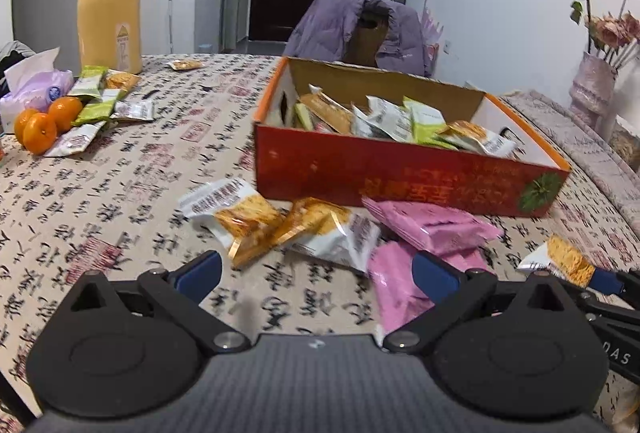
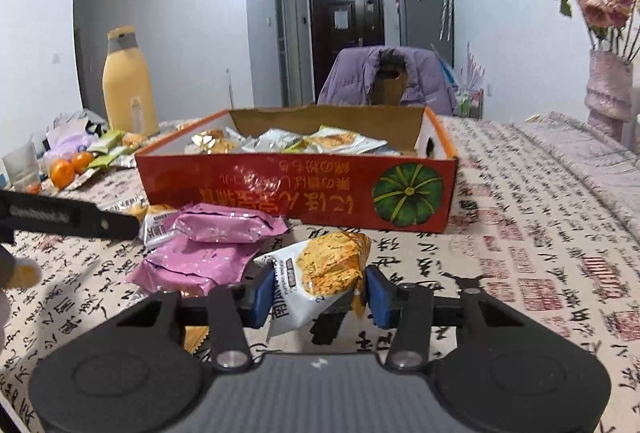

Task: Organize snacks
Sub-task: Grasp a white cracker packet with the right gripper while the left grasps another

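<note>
The right gripper (image 2: 319,297) is pinching a white-and-orange snack packet (image 2: 320,273) between its blue pads, and the person would do well to lift it clear of the near wall of the red box (image 2: 296,189) at twelve o'clock before letting go. The left gripper (image 1: 316,273) is hanging wide open and empty over the tablecloth (image 1: 120,193). Its view alone is showing two more orange packets (image 1: 256,221) at eleven o'clock; the right view alone is showing the clamped packet whole.

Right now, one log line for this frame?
right gripper: shut on orange cracker packet, lifted | left gripper: open, empty, over loose packets | red box: partly filled | pink packets: on table
</note>
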Demonstrator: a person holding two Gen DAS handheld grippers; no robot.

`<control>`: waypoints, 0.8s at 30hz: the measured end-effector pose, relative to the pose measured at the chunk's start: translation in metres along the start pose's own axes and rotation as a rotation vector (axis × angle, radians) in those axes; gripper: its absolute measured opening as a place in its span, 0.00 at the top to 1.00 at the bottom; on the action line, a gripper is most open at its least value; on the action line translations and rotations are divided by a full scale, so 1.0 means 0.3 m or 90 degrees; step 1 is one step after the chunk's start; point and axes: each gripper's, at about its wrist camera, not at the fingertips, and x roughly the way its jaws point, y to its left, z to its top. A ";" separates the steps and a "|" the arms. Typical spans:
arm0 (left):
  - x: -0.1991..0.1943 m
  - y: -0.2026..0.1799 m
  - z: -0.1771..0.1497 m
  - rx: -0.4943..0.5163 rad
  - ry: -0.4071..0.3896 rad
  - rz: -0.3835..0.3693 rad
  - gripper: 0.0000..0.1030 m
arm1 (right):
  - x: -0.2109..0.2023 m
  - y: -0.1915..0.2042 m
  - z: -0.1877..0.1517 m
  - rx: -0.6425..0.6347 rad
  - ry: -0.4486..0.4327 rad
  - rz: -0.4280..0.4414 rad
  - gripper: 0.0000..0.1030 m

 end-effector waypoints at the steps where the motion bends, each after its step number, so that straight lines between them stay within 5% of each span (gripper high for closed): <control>1: 0.002 -0.012 -0.006 0.002 0.005 -0.003 0.00 | -0.015 -0.001 -0.005 -0.002 -0.008 -0.005 0.55; 12: 0.009 -0.182 -0.106 0.068 0.056 -0.038 0.00 | -0.134 -0.052 -0.082 0.014 -0.038 -0.019 0.55; 24: -0.007 -0.251 -0.183 0.078 0.041 0.024 0.00 | -0.197 -0.069 -0.135 0.029 -0.049 -0.005 0.54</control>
